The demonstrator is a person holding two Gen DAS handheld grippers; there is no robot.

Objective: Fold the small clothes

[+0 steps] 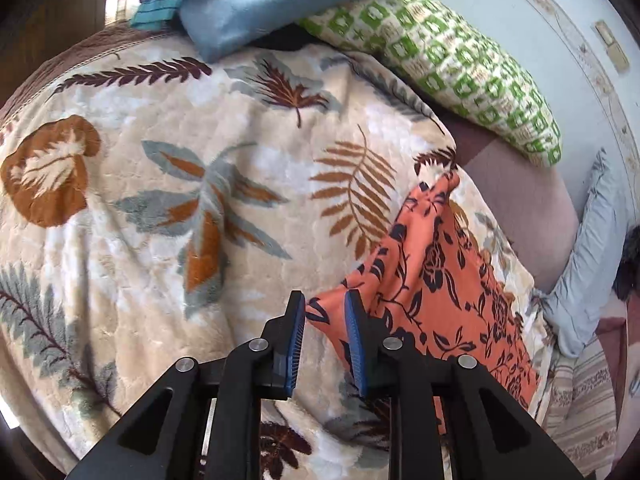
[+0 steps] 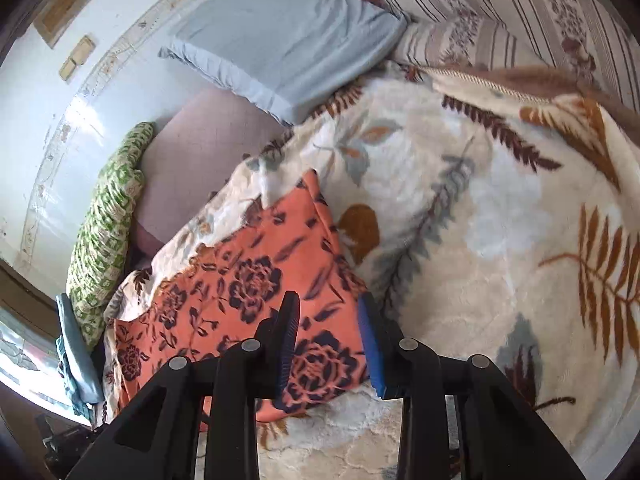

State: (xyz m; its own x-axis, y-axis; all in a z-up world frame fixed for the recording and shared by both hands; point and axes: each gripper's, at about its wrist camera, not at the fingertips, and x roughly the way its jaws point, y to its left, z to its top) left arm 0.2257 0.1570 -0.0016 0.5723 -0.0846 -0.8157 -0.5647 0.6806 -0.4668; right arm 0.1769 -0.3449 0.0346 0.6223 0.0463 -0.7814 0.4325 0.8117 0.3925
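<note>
A: Start on the left. What do the left tongs (image 1: 325, 334) have?

B: Nothing gripped. Their jaws stand apart, and a corner of the orange cloth (image 1: 432, 276) sits in the gap between them. From there the cloth runs ahead and to the right, over the leaf blanket (image 1: 168, 184) on the bed. Far ahead lie a blue pillow (image 1: 280, 0) and a green one (image 1: 460, 64).

A: And the right tongs (image 2: 329, 338)?

B: Also parted, empty. They straddle the near edge of the cloth, which spreads ahead and to their left. The right blue pad (image 2: 370, 354) sits about at the cloth's edge, next to the blanket.

A: So what could go wrong?

B: The blanket is plush and soft. If either pair closes too deep, I'd expect it to pinch blanket pile along with the cloth, and the lift would drag the bedding. The left tongs only have a thin corner; a shallow bite may slip out when pulled.

A: Anything else?

B: The cloth looks already doubled near the right tongs. Grabbing one layer only would open the fold and leave it crooked.
</note>
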